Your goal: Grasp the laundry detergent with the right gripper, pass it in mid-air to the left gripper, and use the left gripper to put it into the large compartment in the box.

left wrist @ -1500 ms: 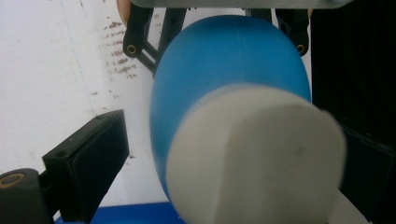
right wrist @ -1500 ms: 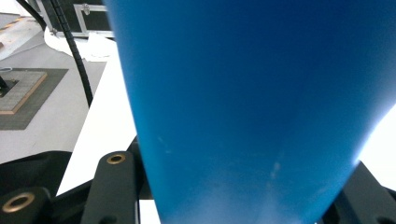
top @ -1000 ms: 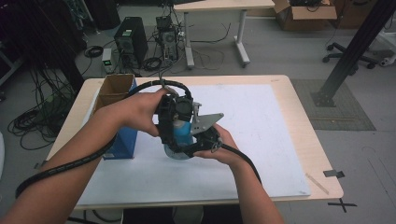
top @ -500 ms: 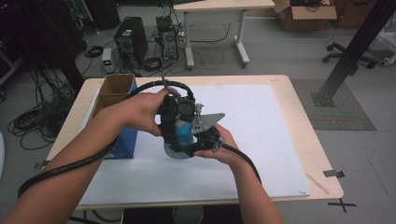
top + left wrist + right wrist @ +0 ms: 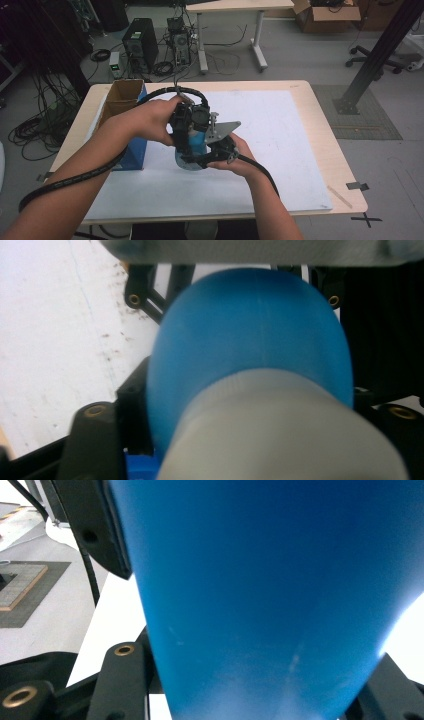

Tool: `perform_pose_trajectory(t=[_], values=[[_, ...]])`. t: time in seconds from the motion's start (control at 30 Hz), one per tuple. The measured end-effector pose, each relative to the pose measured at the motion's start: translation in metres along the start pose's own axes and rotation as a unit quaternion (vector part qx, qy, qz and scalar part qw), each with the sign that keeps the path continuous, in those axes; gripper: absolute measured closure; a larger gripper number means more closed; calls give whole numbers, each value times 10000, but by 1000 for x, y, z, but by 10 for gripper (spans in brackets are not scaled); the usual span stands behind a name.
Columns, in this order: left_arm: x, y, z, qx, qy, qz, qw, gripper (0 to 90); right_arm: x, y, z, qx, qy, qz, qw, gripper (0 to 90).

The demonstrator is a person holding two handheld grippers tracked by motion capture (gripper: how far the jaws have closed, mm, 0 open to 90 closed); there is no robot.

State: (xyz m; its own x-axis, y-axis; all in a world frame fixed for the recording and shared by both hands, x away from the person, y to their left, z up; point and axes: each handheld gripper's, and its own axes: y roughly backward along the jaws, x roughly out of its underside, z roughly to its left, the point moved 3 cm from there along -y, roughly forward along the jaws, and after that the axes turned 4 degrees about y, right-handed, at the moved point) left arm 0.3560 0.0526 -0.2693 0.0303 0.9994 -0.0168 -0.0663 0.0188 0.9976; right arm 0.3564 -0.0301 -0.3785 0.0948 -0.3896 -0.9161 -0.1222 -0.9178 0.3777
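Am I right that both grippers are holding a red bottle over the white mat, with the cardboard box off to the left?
Not quite: the bottle is blue, not red, as both gripper views show up close. The rest holds: the left gripper and right gripper hold it over the white mat, cardboard box at left.

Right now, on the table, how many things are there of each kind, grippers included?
Grippers: 2, the left gripper and the right gripper, both at the blue bottle
Blue bottle: 1, held between them, with a pale cap
Open box: 1, at the table's left edge
White mat: 1
Total: 5
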Motion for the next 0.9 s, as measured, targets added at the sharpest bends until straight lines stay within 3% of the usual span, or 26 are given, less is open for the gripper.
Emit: perform_pose_trajectory(t=[0.07,0.37,0.6,0.8,0.83,0.9], values=[[1,0,-1,4,-16,8,10000,398,-1,0,1,-15,-20,1,10000,454],[-2,2,-6,-39,24,207,9998,407,-3,0,3,18,150,71,9999,452],[-3,6,-7,-111,-34,198,9997,411,-6,3,4,45,193,86,9998,452],[-5,7,-8,-136,-37,256,9996,412,-7,3,4,97,97,19,9999,425],[-6,5,-8,-119,-57,334,9994,412,-7,4,5,131,-96,-97,9998,326],[-6,4,-8,-120,-60,388,9992,412,-7,5,4,152,-167,-123,9997,308]])
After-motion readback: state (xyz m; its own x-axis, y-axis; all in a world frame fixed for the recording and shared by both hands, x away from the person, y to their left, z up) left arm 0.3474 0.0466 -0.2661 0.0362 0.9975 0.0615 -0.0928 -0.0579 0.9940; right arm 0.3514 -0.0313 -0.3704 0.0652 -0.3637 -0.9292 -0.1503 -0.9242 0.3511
